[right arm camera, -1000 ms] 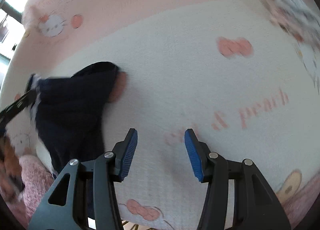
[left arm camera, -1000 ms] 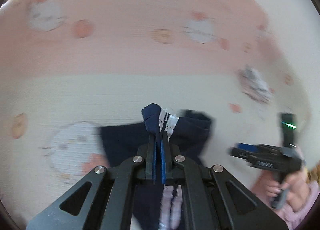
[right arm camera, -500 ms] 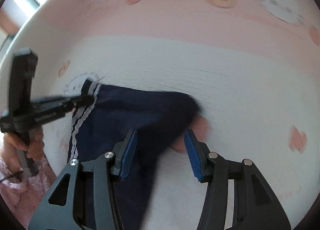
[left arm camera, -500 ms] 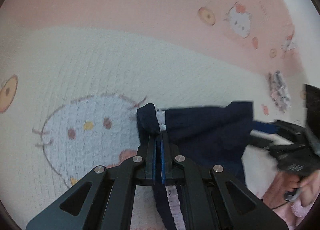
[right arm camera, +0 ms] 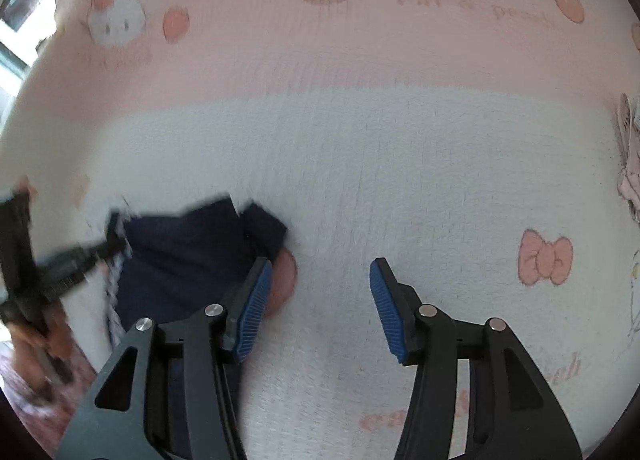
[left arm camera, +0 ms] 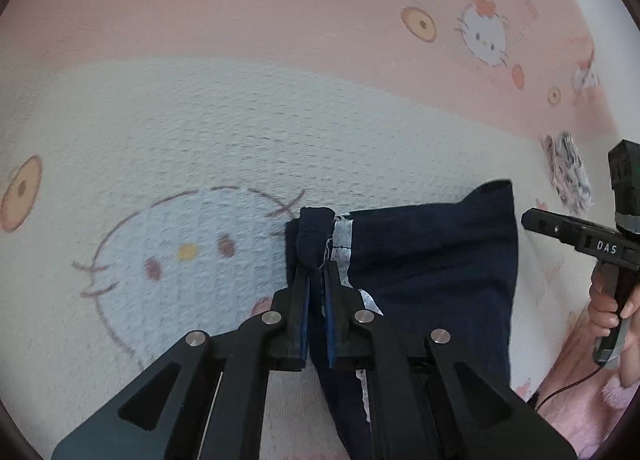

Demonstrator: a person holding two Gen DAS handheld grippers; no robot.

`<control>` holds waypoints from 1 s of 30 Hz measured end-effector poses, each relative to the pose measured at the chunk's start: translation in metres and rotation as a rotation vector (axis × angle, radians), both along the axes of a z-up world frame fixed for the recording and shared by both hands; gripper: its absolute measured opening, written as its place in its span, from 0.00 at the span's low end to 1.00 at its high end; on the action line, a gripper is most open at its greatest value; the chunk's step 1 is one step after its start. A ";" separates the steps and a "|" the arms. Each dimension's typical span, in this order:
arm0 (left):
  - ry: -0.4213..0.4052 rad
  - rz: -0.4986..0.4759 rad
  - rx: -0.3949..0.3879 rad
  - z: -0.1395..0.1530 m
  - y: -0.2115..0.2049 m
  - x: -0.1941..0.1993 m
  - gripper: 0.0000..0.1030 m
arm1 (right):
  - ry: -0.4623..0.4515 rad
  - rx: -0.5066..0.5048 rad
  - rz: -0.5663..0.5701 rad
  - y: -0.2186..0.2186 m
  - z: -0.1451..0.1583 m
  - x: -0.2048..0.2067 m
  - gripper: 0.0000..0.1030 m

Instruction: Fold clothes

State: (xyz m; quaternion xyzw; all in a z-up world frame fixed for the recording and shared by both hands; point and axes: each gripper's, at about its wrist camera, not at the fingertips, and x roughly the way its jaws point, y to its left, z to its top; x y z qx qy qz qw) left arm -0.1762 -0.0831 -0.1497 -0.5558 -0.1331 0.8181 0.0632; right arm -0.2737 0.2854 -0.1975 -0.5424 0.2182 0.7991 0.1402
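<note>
A navy garment with a white side stripe lies flat on the blanket, and in the right wrist view the garment is at the lower left. My left gripper pinches its bunched corner. The jaws are just opening, with the cloth still between the pads. My right gripper hovers open over the blanket at the garment's right edge, with nothing between its fingers. It also shows as the right gripper beside the garment's far edge. The left gripper is a blur at the garment's striped end.
The pink and cream blanket with cat and bow prints covers the whole surface. A small patterned cloth lies at the far right; in the right wrist view the cloth is at the right edge. A hand and a fluffy pink sleeve are at the lower right.
My left gripper came down and laid the garment flat on the blanket; its jaws have parted slightly. The right gripper swung over the garment, then shifted to its right edge.
</note>
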 end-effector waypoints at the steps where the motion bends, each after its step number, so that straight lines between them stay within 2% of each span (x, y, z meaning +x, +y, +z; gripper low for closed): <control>1: 0.013 0.010 -0.003 0.005 -0.001 0.001 0.09 | 0.019 -0.007 0.007 -0.002 0.003 -0.003 0.51; 2: 0.033 0.012 -0.018 0.010 -0.001 0.002 0.11 | 0.026 -0.009 0.021 -0.007 0.005 -0.007 0.51; 4: 0.072 0.019 -0.076 0.018 0.002 0.004 0.23 | 0.008 0.042 0.083 -0.025 0.004 -0.022 0.51; 6: 0.106 0.005 -0.127 0.023 0.005 0.004 0.24 | -0.044 0.128 0.092 -0.036 0.000 -0.032 0.51; 8: 0.120 -0.013 -0.155 0.025 0.009 0.005 0.24 | -0.094 0.133 0.091 -0.041 -0.015 -0.042 0.54; 10: 0.148 -0.006 -0.201 0.031 0.015 0.002 0.24 | -0.069 0.114 0.157 -0.058 -0.012 -0.045 0.54; 11: 0.166 -0.011 -0.198 0.035 0.015 0.002 0.24 | -0.056 0.104 0.190 -0.067 -0.010 -0.046 0.54; 12: 0.183 -0.021 -0.184 0.039 0.016 0.002 0.24 | -0.044 0.094 0.223 -0.075 -0.008 -0.048 0.54; 15: 0.187 -0.107 -0.046 0.036 0.026 -0.003 0.24 | -0.037 0.186 0.251 -0.089 0.001 -0.046 0.52; 17: 0.161 -0.167 0.038 0.027 0.039 -0.007 0.24 | 0.013 0.145 0.120 -0.068 0.013 -0.036 0.52; 18: 0.152 -0.199 0.059 0.023 0.046 -0.007 0.24 | 0.050 0.112 0.029 -0.053 0.020 -0.028 0.52; 20: 0.145 -0.258 0.077 0.019 0.061 -0.006 0.24 | 0.067 0.116 -0.118 -0.025 0.027 -0.011 0.53; 23: 0.127 -0.308 0.086 0.013 0.079 -0.011 0.24 | -0.005 0.137 -0.080 -0.014 0.019 -0.008 0.53; 25: 0.096 -0.322 0.087 0.014 0.083 -0.009 0.24 | -0.020 0.149 0.002 -0.025 0.011 -0.015 0.53; 27: 0.065 -0.314 0.063 0.013 0.085 -0.012 0.24 | -0.034 0.168 0.088 -0.037 0.008 -0.023 0.53; 30: 0.042 -0.274 0.107 0.018 0.077 -0.014 0.24 | -0.016 0.169 0.132 -0.043 0.013 -0.029 0.53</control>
